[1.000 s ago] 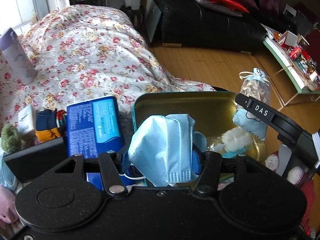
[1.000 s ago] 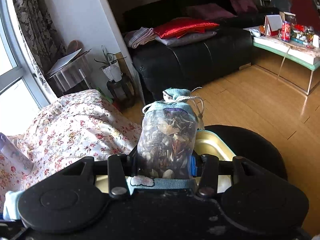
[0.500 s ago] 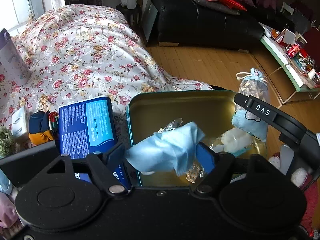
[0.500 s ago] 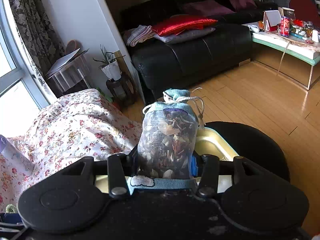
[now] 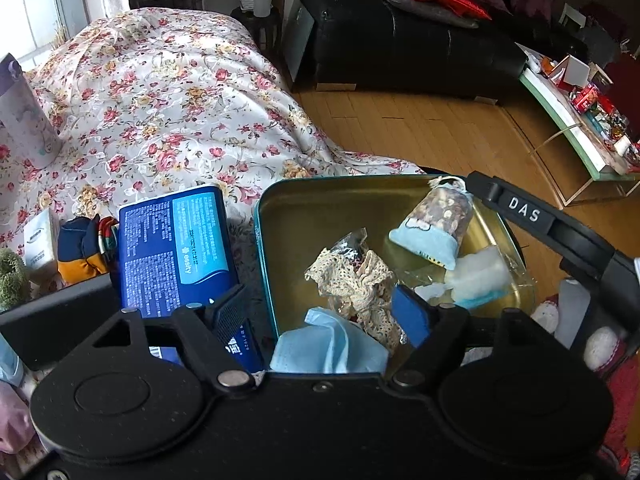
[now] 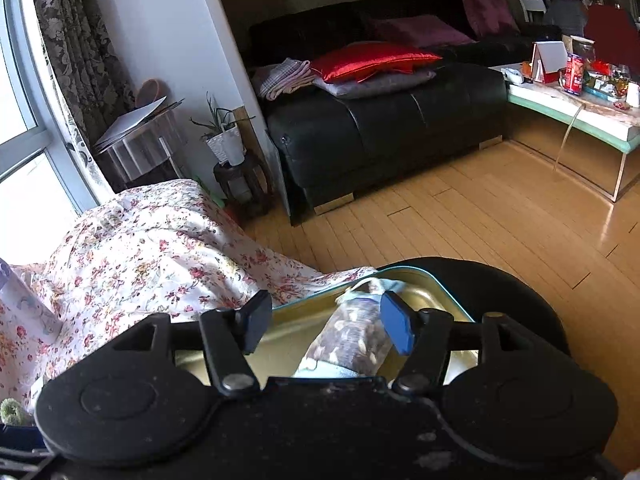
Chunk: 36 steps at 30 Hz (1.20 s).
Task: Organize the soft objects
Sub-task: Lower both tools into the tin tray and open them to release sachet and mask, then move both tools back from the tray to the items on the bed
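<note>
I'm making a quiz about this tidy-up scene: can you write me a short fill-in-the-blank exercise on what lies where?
1. The potpourri sachet lies inside the ____ tin.
2. The light blue face mask lies in the tin between the pads of the ____ gripper.
3. The cloth under the tin has a ____ print.
4. The blue tissue pack lies ____ the tin.

Missing words: teal; left; floral; outside

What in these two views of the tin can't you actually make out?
- Left wrist view: near edge of the blue face mask, hidden behind the left hand-held gripper.
- Right wrist view: base of the potpourri sachet and most of the tin, hidden by the right hand-held gripper.
</note>
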### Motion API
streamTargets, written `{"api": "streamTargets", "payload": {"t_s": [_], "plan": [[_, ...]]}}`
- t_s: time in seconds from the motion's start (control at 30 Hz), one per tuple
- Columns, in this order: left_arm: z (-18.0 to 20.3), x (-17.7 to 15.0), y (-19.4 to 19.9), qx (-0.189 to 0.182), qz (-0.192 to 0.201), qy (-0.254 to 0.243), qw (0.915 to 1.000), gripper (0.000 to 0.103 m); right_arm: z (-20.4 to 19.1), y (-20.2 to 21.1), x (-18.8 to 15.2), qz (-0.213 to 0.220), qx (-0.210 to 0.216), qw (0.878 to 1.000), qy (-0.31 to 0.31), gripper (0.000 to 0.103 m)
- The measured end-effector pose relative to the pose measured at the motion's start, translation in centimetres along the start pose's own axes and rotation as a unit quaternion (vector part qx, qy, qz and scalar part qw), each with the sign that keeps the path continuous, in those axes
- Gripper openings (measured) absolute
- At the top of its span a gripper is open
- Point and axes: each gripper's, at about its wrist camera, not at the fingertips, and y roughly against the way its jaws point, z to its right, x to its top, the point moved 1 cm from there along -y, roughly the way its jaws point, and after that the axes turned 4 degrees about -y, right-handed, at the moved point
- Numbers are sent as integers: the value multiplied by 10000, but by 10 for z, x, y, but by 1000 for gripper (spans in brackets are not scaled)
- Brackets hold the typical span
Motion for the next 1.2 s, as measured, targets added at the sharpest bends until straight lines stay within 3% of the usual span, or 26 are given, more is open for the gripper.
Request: {"api": "streamTargets", "payload": {"t_s": [0.53, 0.6, 0.67, 0.73, 1.0, 1.2], "plan": [[-9, -6, 5, 141, 42, 31, 9999, 74, 0, -1, 0, 39, -38, 10000, -34, 82], [-10, -7, 5, 142, 46, 31, 9999, 74, -1, 0, -1, 84, -41, 10000, -9, 87], [-11, -8, 6, 146, 54, 42, 9999, 74, -2, 0, -1, 122, -9, 9999, 23, 99], [-14, -10, 7, 172, 67, 59, 9998, 74, -3, 1, -2, 156, 39, 9999, 57, 102], [-38, -21, 18, 410, 139, 157, 9989, 74, -1, 0, -2, 148, 28, 9999, -3, 103], [-76, -30, 34, 665, 237, 469, 9964, 75, -4, 1, -3, 193, 90, 9997, 78, 103]]}}
